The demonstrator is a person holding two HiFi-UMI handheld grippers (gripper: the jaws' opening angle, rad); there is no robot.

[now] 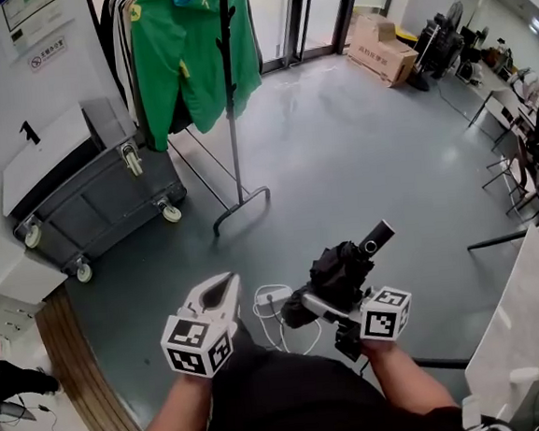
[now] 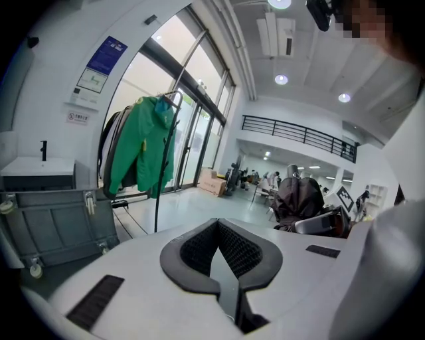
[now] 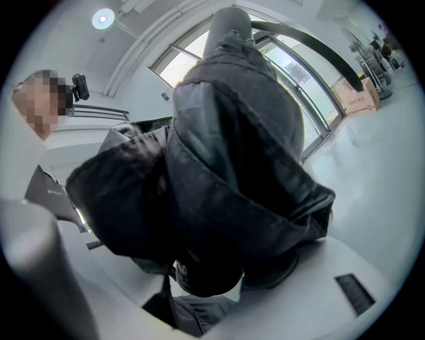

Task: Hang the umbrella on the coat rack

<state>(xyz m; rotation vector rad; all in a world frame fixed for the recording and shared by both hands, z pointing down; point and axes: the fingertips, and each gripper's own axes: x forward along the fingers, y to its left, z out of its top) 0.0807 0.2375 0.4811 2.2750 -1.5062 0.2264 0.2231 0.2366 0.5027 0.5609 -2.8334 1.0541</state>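
Nearest, at 5 o'clock: pinches the folded umbrella (image 1: 335, 268) by its bunched cloth in the right gripper (image 1: 316, 301), jaws spread wide around it, leaving the cylindrical end free toward 1 o'clock, probably for hooking. Holds the left gripper (image 1: 225, 284) at 7 o'clock, pressed together on nothing, seemingly in reserve. Faces the coat rack (image 1: 232, 119) at 12 o'clock, well apart, with a green jacket (image 1: 177, 68) already hanging there.

Bare floor (image 1: 339, 157) reaches the coat rack (image 1: 234, 138); cart (image 1: 99, 192) flanks it.
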